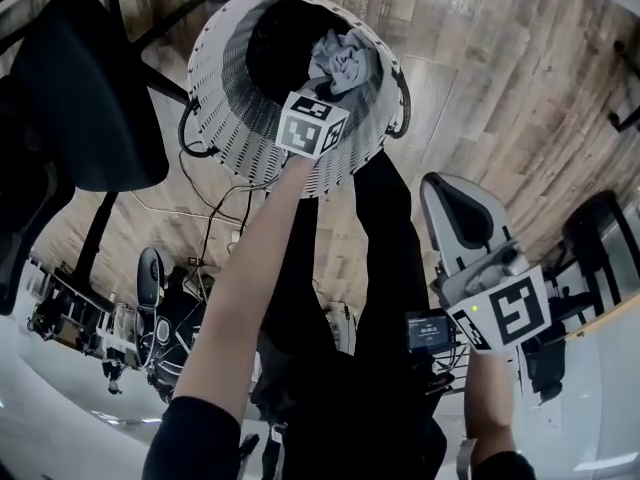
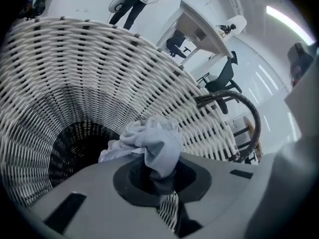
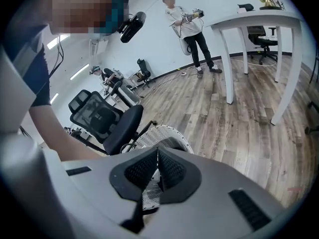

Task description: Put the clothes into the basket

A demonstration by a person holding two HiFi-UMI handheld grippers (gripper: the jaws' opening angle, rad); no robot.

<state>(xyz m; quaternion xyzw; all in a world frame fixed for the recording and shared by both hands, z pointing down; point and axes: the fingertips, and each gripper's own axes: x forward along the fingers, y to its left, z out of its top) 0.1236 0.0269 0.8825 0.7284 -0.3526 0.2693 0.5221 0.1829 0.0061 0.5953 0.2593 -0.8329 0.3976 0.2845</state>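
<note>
Head view: white woven basket point(image 1: 230, 98) stands on the wood floor point(image 1: 480, 58), seen from above, dark inside. Left tongs point(image 1: 335, 76) reach into its mouth at the end of a bare forearm point(image 1: 250, 268), marker cube on top. Pale grey garment point(image 1: 345, 58) is bunched at their tip, inside the rim on the right side of the opening. Black office chair point(image 1: 90, 88) stands just left of the basket. Right tongs point(image 1: 440, 188) are lower right, well apart from the basket, over the floor.

Left gripper view: left tongs point(image 2: 160, 176) are clamped on the garment point(image 2: 149, 143), jaws nearly together with a fold of cloth pinched between them. The rest of the cloth is crumpled above the tip. Basket wall point(image 2: 75, 73) fills the view, dark bottom at lower left, dark loop handle point(image 2: 239, 108) at the right rim. Can't tell if the cloth touches the weave.

Right gripper view: right tongs point(image 3: 157, 166) are closed, pads meeting, nothing between them. Basket point(image 3: 164, 133) sits beyond the tip, the chair point(image 3: 119, 128) beside it. White table point(image 3: 259, 19) and a standing person point(image 3: 189, 29) are far back.
</note>
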